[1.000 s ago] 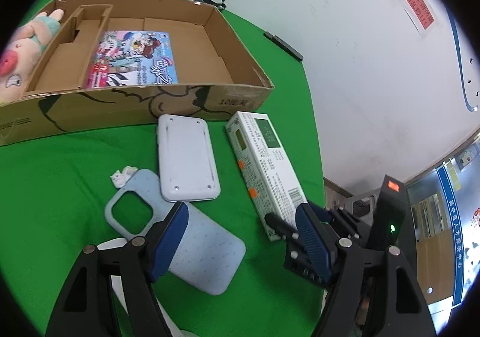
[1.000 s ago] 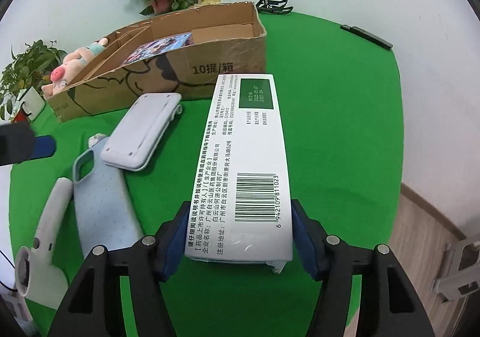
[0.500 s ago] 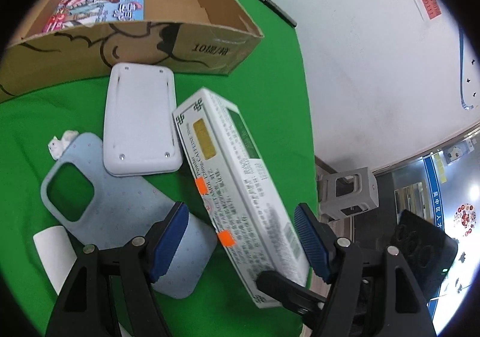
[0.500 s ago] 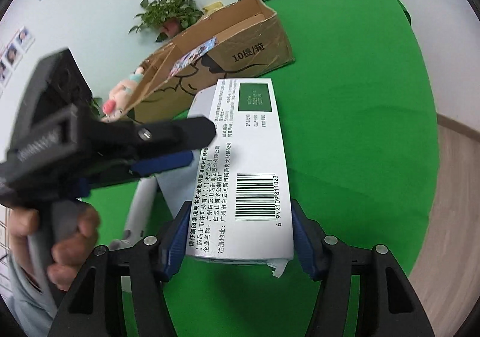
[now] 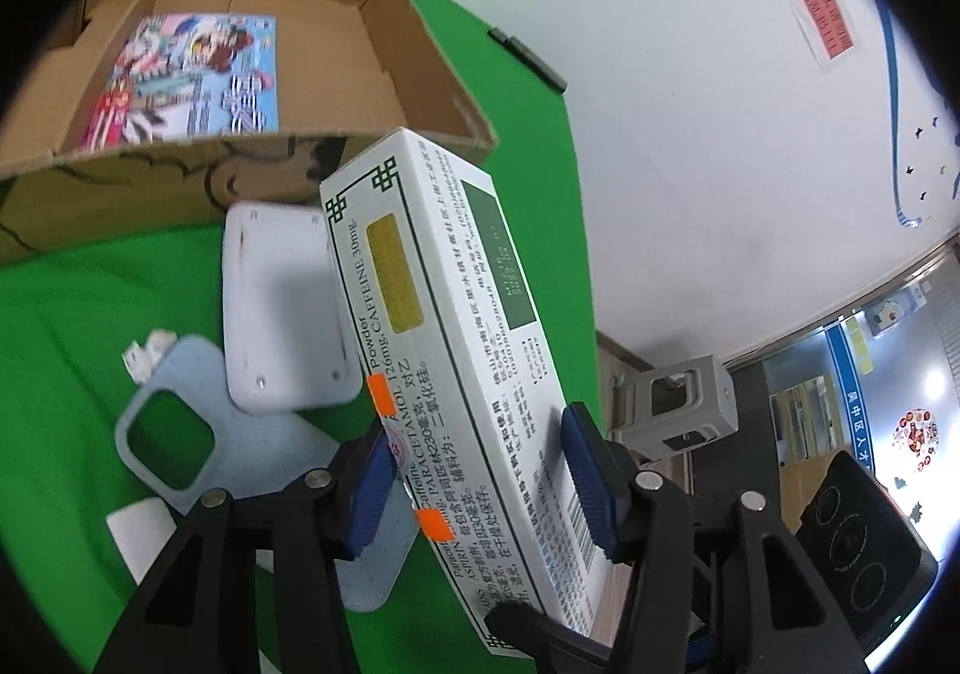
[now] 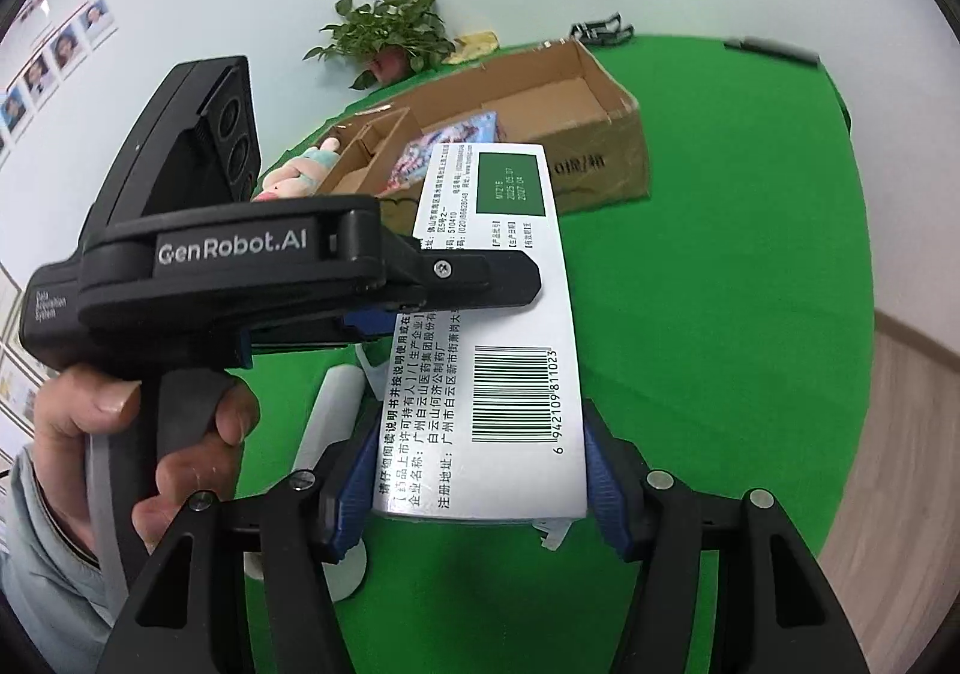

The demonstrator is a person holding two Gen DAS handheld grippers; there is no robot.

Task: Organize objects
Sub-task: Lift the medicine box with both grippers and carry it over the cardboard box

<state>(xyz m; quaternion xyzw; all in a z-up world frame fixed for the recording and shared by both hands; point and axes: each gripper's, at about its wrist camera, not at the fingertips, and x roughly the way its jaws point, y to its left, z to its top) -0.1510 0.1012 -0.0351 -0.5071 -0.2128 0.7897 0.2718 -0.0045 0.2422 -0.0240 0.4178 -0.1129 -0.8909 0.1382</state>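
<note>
Passing between grippers, the medicine box (image 6: 480, 326) is clamped by the right gripper (image 6: 474, 485); the left gripper (image 5: 474, 485) is closed around it, contact unclear. Release is likely needed next, then placement in the cardboard box (image 5: 420, 50).

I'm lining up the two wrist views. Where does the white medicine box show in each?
Left wrist: medicine box runs from centre to bottom, between the left gripper jaws.
Right wrist: medicine box at centre, clamped by the right gripper.
Shared landmark: cardboard box behind it.
</note>
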